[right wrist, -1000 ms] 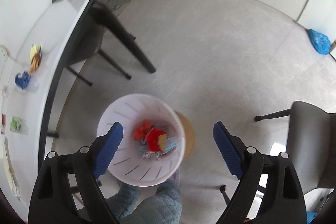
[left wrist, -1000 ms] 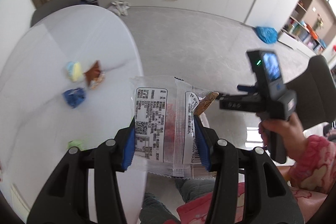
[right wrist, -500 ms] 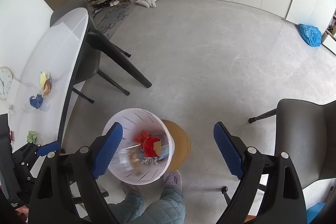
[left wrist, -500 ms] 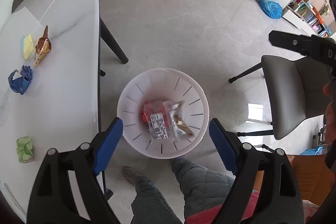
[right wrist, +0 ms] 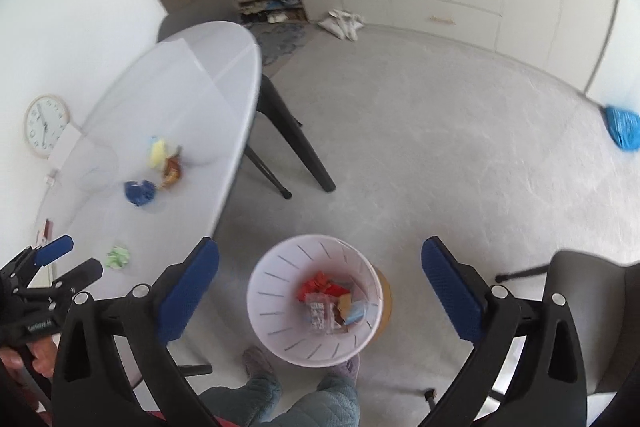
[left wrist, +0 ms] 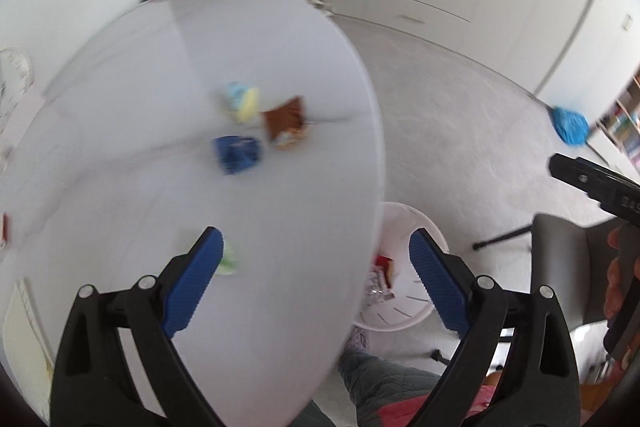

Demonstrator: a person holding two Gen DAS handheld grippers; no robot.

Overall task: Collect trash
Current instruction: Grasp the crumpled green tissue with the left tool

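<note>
The left gripper [left wrist: 316,255] has swung from above the white bin [right wrist: 316,301] to over the desk [left wrist: 160,107]; its jaws are spread wide and empty, as half a second ago. The clear packet [right wrist: 320,313] it held a second ago lies in the bin. The right gripper [right wrist: 320,267] has its jaws released too, the bin between them. Ahead of the left jaws sit a blue wrapper [left wrist: 238,154], a brown wrapper [left wrist: 286,123] and a yellow wrapper [left wrist: 242,102]; a green scrap [left wrist: 228,261] lies just beside the left fingertip. Only the right view shows the bin's whole contents and the wall clock [right wrist: 45,126].
</note>
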